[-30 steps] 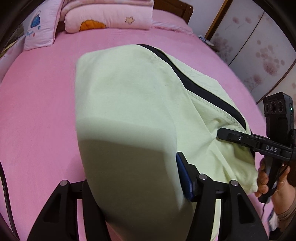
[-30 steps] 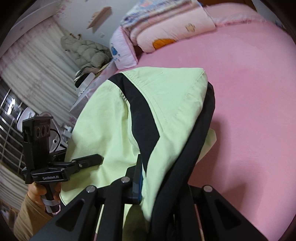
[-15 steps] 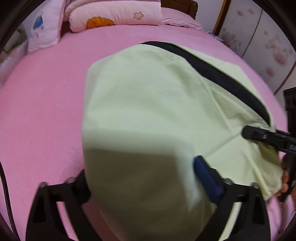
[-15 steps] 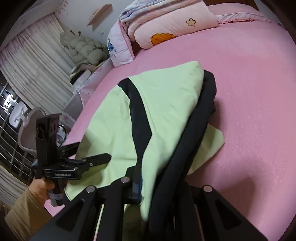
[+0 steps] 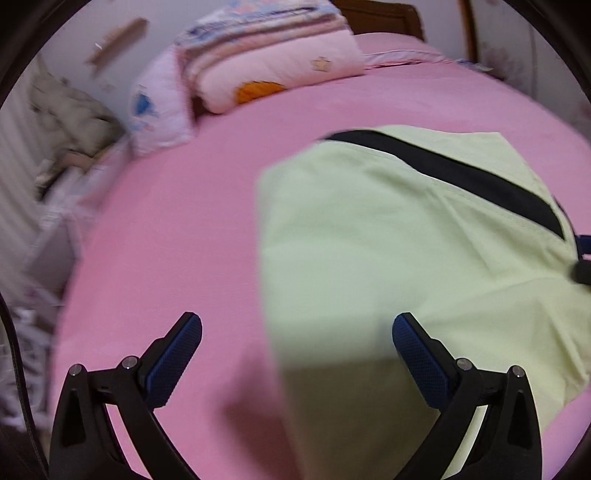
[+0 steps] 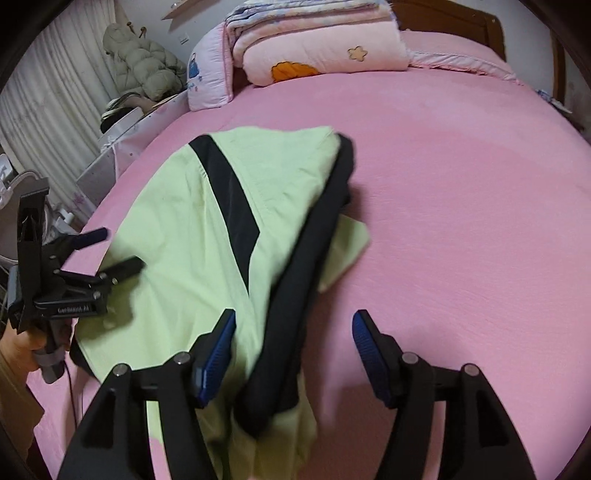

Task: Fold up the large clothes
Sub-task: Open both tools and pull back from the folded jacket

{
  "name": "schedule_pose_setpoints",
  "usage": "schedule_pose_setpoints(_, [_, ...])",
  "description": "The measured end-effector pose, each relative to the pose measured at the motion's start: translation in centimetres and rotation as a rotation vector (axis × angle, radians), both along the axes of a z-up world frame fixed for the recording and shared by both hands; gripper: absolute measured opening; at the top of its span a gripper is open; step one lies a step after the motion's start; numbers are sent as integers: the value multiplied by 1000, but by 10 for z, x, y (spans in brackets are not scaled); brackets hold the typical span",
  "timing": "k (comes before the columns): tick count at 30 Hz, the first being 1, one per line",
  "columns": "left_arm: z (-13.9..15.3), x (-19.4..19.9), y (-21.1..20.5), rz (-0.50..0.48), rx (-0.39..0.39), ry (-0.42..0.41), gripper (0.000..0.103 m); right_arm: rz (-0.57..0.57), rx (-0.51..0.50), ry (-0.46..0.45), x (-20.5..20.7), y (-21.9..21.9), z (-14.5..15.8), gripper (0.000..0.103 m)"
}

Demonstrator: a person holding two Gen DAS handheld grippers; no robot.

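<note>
A pale green garment with a black stripe lies folded on the pink bed sheet. My left gripper is wide open just above its left edge, and neither pad touches the cloth. The right wrist view shows the same garment with its black hem running between the jaws of my right gripper. Those jaws are opening and their pads stand clear of the cloth. The left gripper shows there too, open beside the garment's left side, in a person's hand.
A folded pink quilt and a pillow sit at the head of the bed by a wooden headboard. Left of the bed are white furniture, a puffy jacket and curtains.
Both grippers have let go of the garment, which has dropped flat onto the sheet. The left jaws spread wide and swung to its left edge. The right jaws have parted around the black hem.
</note>
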State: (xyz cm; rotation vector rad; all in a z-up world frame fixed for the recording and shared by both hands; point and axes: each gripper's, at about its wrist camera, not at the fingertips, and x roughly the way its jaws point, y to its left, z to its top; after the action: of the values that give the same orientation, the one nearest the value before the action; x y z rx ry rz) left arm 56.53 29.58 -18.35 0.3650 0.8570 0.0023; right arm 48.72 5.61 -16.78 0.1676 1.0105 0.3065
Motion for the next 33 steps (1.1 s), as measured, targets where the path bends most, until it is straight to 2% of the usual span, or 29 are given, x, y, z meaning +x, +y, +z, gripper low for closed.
schedule_pose_setpoints(3, [18,-21,-4,14,14,0,103,-12,-7,5,-25,-7,22,63])
schedule_pose_setpoints(5, [35,-44,-10,9,-12,5,103,-5,14,8,-45,-11,41,63])
schedule_pose_setpoints(10, [94,-105,-26,27,-175,12,103,12,75,0,-103,-24,102,63])
schedule_pose_setpoints(12, [131,-137,-40,24,-258,0,103,11,94,-18,-123,-30,130,63])
schedule_pose_setpoints(14, [170,-183,-57,-6,-303,-30,103,16,116,-49,-148,-38,168,63])
schedule_pose_setpoints(19, [242,-267,-98,-62,-315,-100,103,16,143,-127,-218,-62,255,63])
schedule_pose_setpoints(21, [264,-300,-117,-77,-296,-121,103,20,148,-148,-244,-71,278,63])
schedule_pose_setpoints(24, [285,-354,-145,-102,-286,-150,103,24,153,-177,-290,-84,309,63])
schedule_pose_setpoints(27, [294,-398,-163,-97,-332,-139,103,24,161,-192,-338,-101,329,64])
schedule_pose_setpoints(30, [291,-436,-176,-68,-368,-111,103,16,128,-212,-376,-115,337,64])
schedule_pose_setpoints(33, [273,-469,-189,-47,-385,-92,103,17,107,-221,-411,-127,332,64])
